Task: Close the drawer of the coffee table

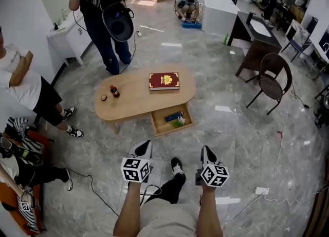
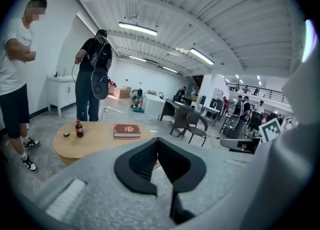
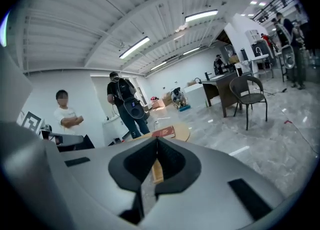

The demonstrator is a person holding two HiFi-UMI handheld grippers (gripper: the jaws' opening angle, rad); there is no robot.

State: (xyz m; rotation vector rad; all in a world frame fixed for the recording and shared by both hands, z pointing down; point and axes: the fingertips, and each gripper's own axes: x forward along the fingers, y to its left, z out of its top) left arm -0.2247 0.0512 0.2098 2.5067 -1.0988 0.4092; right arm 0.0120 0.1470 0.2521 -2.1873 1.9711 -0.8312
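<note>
The oval wooden coffee table [image 1: 133, 102] stands on the marble floor ahead of me. Its drawer [image 1: 176, 127] is pulled out toward me at the front right, with small blue and green items inside. On the tabletop lie a red book [image 1: 164, 81], a small dark bottle [image 1: 114, 91] and a loose cap [image 1: 104, 97]. My left gripper [image 1: 144, 146] and right gripper [image 1: 206, 151] hover low near my body, both short of the drawer and touching nothing. Each has its jaws together and empty, as the left gripper [image 2: 158, 140] and right gripper [image 3: 157, 139] views show. The left gripper view catches the book [image 2: 126, 130] and bottle [image 2: 79, 128].
A person with a black backpack [image 1: 105, 20] stands behind the table. Another person in a white shirt [image 1: 25, 87] stands at the left. A brown chair [image 1: 272, 79] is at the right. A cable [image 1: 87, 184] and a white power strip [image 1: 261, 190] lie on the floor. My foot [image 1: 176, 165] is between the grippers.
</note>
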